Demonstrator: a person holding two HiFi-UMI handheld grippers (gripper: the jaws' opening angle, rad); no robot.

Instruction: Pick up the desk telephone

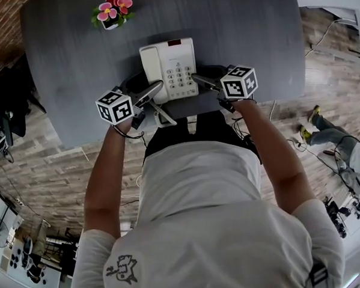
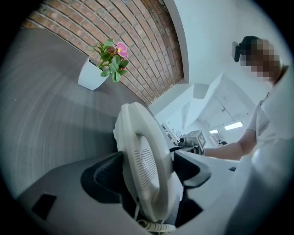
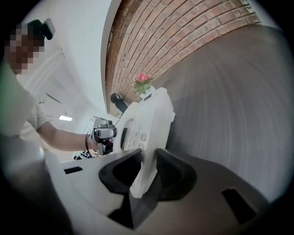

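A white desk telephone (image 1: 170,68) with its handset on the left sits near the front edge of the grey table (image 1: 73,55). My left gripper (image 1: 159,86) comes in from the left. In the left gripper view its jaws are shut on the handset side of the telephone (image 2: 147,160), a pad pressing on each face. From the right, my right gripper (image 1: 196,79) reaches the keypad side. In the right gripper view the telephone's thin right edge (image 3: 147,124) stands between the ribbed pads, which both touch it. The coiled cord (image 1: 160,114) hangs off the front.
A white pot with pink flowers (image 1: 112,12) stands at the table's far edge, behind the telephone; it also shows before a brick wall (image 2: 138,32). The table's front edge runs just under both grippers. Wooden floor and cables lie to the right.
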